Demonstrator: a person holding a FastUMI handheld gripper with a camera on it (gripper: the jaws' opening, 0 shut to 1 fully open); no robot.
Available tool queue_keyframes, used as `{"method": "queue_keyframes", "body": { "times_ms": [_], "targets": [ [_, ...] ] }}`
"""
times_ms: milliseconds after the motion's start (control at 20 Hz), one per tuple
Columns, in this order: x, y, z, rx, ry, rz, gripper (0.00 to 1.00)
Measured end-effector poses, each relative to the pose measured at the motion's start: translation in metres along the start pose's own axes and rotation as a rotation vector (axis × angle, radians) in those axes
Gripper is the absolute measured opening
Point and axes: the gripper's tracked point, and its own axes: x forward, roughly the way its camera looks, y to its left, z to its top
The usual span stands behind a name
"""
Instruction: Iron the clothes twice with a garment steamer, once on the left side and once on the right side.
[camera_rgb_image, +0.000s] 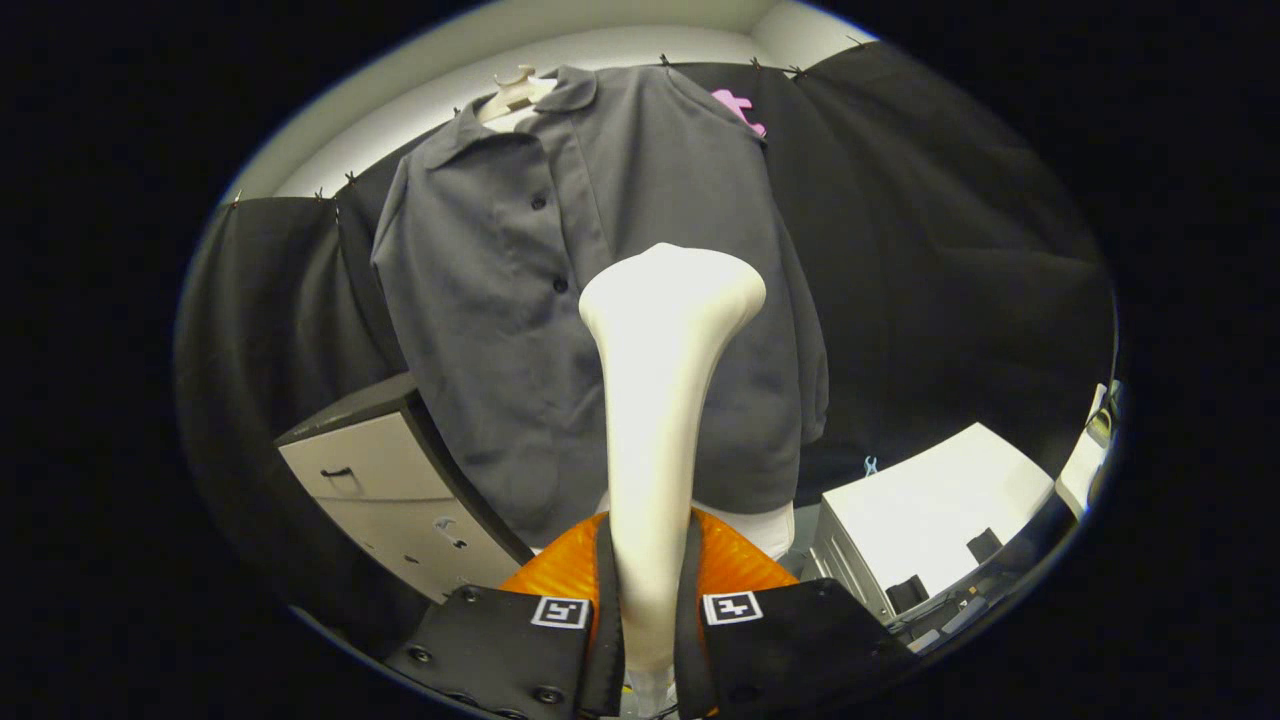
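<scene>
A dark grey button-up shirt (520, 300) hangs on a pale hanger (512, 92) against the booth's black wall. A cream garment steamer (655, 400) rises upright from between the fingers, its flared head in front of the shirt's right half at mid-chest height. My gripper (648, 620) is shut on the steamer's handle, both fingers pressing its sides. I cannot tell whether the head touches the cloth. The shirt's lower middle is hidden behind the steamer.
A pale drawer cabinet (385, 490) with a dark top stands left of the shirt's hem. A white box-like unit (930, 510) sits to the right, with dark small items on it. A white form (770, 525) shows under the shirt's hem.
</scene>
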Motion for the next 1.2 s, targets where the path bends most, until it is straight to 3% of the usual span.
{"method": "queue_keyframes", "body": {
  "times_ms": [350,550,900,1200],
  "targets": [
    [-0.068,0.051,0.123,-0.078,-0.201,-0.044,0.27],
    [-0.096,0.081,0.167,-0.100,-0.295,-0.026,0.27],
    [-0.131,0.140,0.220,-0.137,-0.407,0.071,0.27],
    [-0.132,0.166,0.230,-0.157,-0.431,0.166,0.27]
  ]
}}
